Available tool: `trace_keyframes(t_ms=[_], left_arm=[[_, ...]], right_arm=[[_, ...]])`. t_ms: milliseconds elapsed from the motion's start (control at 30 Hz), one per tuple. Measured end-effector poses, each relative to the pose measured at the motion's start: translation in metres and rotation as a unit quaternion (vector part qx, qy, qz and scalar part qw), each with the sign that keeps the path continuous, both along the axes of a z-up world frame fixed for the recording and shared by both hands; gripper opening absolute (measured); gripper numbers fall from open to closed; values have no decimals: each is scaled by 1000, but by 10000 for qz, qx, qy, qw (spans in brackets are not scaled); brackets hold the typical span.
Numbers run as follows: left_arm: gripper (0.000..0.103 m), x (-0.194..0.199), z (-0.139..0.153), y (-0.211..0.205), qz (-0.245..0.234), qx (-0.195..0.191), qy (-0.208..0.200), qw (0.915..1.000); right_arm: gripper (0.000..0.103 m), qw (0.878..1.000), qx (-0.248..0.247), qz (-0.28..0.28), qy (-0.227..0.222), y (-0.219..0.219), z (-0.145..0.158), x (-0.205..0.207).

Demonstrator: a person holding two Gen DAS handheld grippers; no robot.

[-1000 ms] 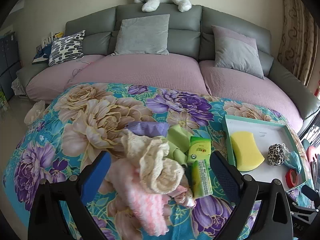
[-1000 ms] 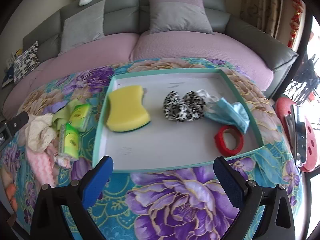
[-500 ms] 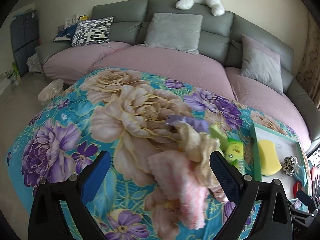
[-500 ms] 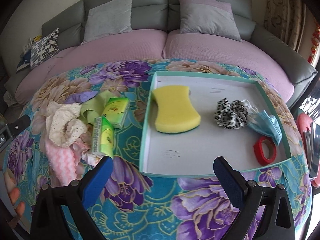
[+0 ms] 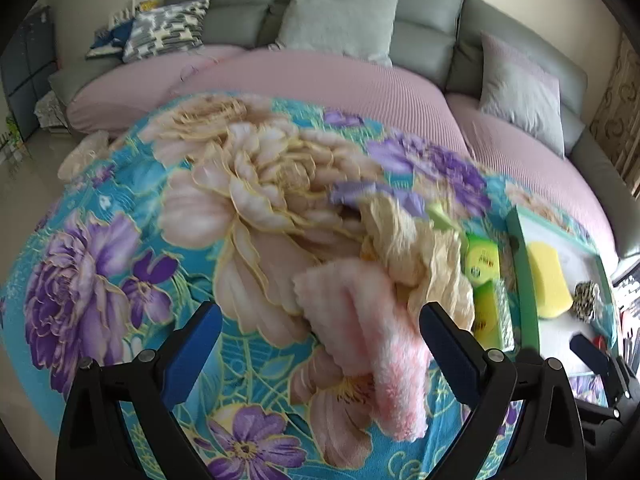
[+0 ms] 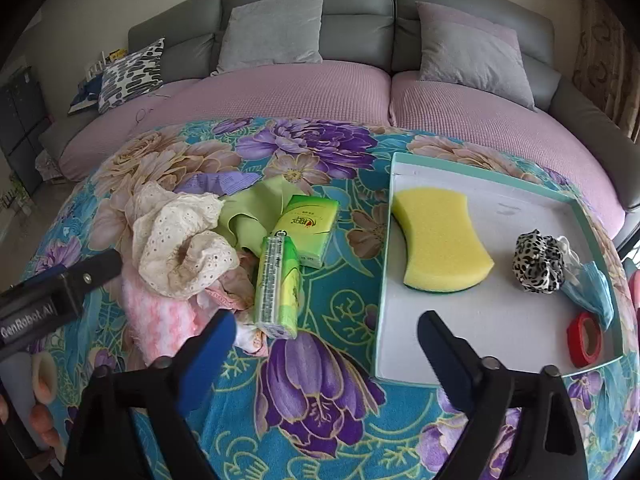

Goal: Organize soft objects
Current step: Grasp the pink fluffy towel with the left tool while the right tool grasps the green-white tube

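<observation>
Now, left gripper (image 5: 318, 340): jaws wide, empty.
Pink towel (image 5: 372, 340): between its jaws, toward the right one, long axis running away; blur hides any contact.
Right gripper (image 6: 326, 350): wide, empty.
Tray (image 6: 382, 280): well right of the pile.

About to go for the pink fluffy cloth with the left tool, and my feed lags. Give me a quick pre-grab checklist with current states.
1. Left tool open and holding nothing: ok.
2. Pink fluffy cloth between its fingers: not ok, it sits toward the right finger.
3. Cloth free to lift: not ok, the cream lace fabric lies over its far end.
4. Right tool open, holding nothing: ok.
5. Bare room in the tray near the yellow sponge: ok.
6. Tissue packs outside the left tool's fingers: ok.
</observation>
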State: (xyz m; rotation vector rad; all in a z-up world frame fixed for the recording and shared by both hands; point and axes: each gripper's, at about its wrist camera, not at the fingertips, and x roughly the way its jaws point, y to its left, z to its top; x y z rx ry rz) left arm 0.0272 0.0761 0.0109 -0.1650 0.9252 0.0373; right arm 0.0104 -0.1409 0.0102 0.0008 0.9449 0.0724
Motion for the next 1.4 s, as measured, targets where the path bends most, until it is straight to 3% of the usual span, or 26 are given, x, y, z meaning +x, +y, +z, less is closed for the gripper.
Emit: trace_keyframes(t_ms=[200,567,767,867,1133,1400], left_arm=[[99,6,-16,-7,-128,38,292,9995],[99,18,-42,-12,-161,-121,614,9979],[98,23,-53,-14,-162,-213,753,9968],[89,24,-55,-15,-164,-239,743,9968],[88,33,-67,-14,-158,-445,822,9955],[52,34,-65,-18,-346,-671,756,9943]], right_arm=[[75,9999,11,141,82,7,-11,8],[62,9992,20,352,188,20,-25,21],[45,9988,80,362,320,21,-35,29],[40,9985,143,387,352,22,-40,30],[33,9979,275,396,437,22,-49,35],[25,9976,398,379,422,20,-47,33]])
